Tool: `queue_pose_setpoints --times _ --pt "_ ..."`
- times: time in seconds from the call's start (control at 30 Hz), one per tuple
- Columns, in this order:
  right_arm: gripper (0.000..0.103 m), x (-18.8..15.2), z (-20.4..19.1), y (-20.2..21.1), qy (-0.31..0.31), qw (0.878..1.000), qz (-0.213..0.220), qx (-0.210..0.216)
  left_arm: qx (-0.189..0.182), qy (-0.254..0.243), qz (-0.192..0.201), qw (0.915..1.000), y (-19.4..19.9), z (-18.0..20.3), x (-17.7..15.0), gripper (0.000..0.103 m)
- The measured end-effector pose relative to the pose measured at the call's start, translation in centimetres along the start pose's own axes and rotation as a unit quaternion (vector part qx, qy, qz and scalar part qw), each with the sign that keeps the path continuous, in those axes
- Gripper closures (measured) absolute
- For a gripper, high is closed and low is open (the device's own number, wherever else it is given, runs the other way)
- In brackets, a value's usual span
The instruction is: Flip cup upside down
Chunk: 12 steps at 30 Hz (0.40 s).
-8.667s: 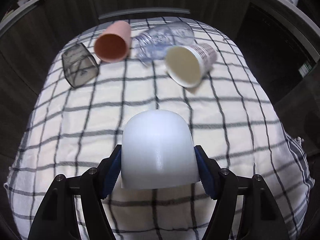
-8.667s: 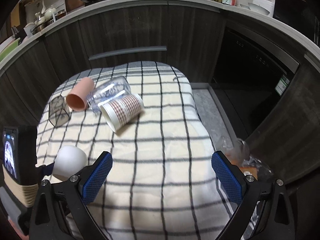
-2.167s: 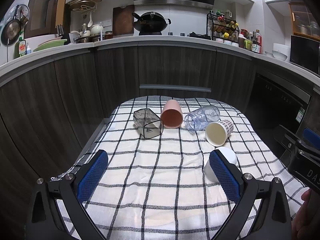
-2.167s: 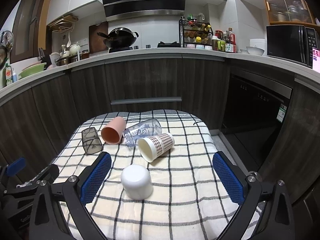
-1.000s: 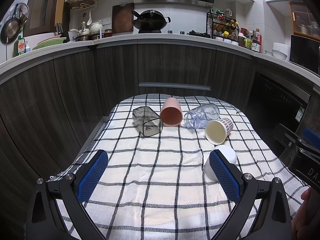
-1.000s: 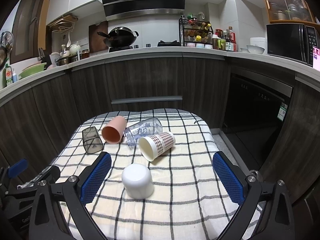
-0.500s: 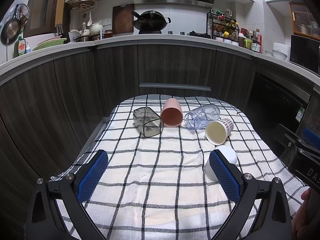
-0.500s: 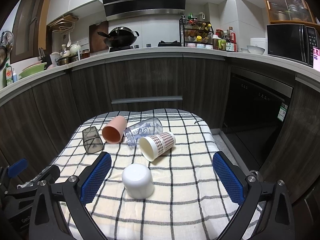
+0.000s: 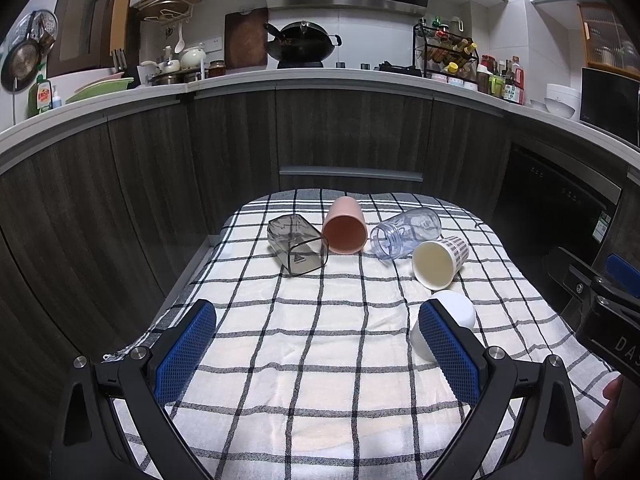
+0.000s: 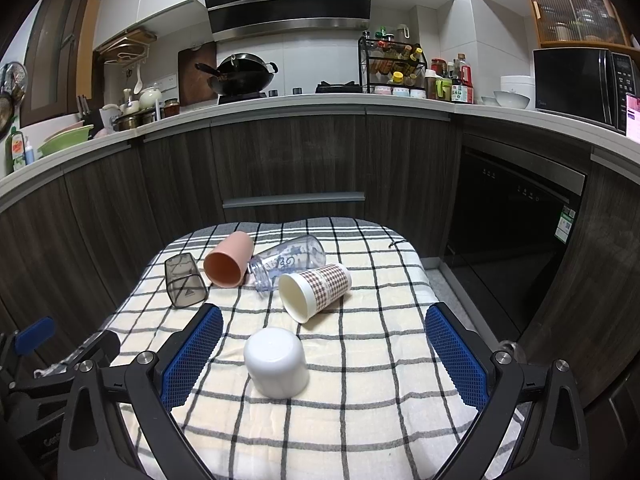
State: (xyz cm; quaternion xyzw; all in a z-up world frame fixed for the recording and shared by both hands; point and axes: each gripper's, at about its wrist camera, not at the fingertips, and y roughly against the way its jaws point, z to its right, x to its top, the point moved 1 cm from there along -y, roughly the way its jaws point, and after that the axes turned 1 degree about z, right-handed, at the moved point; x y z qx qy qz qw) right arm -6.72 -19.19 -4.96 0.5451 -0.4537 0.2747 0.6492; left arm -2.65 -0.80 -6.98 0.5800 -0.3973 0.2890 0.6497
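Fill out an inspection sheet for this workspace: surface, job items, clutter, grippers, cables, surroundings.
Surface: checked cloth covers the table.
Job items: white cup stands mouth-down, free of both grippers.
Clutter: pink cup, clear bottle, patterned paper cup and smoky square cup lie on their sides in a far row.
Grippers: left gripper open, empty; right gripper open, empty.
Cables: nothing seen.
Surroundings: dark cabinets, wok, microwave.
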Motion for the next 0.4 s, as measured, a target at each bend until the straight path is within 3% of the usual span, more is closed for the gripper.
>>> queue_pose_setpoints --times 0.4 --pt "0.001 -0.02 0.00 0.01 0.000 1.000 -0.002 -0.001 0.002 0.001 -0.005 1.0000 -0.15 -0.09 0.10 0.000"
